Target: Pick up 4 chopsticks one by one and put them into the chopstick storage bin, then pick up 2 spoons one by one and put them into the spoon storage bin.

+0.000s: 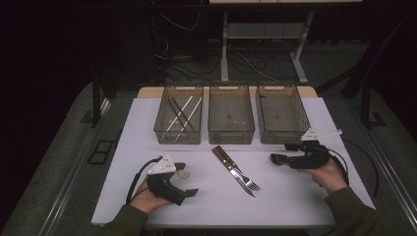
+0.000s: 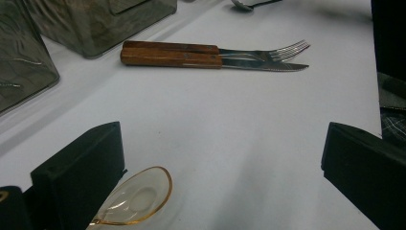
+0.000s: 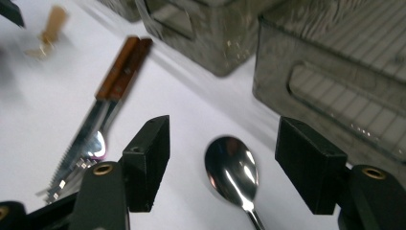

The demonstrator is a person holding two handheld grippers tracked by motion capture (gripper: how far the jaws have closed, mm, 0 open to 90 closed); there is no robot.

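We note a white table (image 1: 147, 128), its far edge lined by three clear bins. The left bin (image 1: 162, 130) carries several long sticks; the middle bin (image 1: 231, 129) and right bin (image 1: 265, 132) sit beside it in a row.

At the near left corner, the left claw (image 1: 188, 183) rests in a hand, jaws well apart and nothing between them. In the left gripper view a small clear spoon with a gold rim (image 2: 136, 199) lies on the table touching the inside of one jaw, unclamped.

Toward the right edge, the right claw (image 1: 279, 152) is held in the other hand, pointing toward the table's middle. Its jaws stand apart. In the right gripper view a metal spoon (image 3: 233, 170) lies flat on the table between the two jaws, bowl up; the pads are clear of it on both sides. It lies just in front of the right bin.

Mid-table, a knife (image 1: 235, 173) and fork (image 1: 242, 175) with wooden handles lie side by side, touching, handles toward the middle bin, tips toward the near edge.
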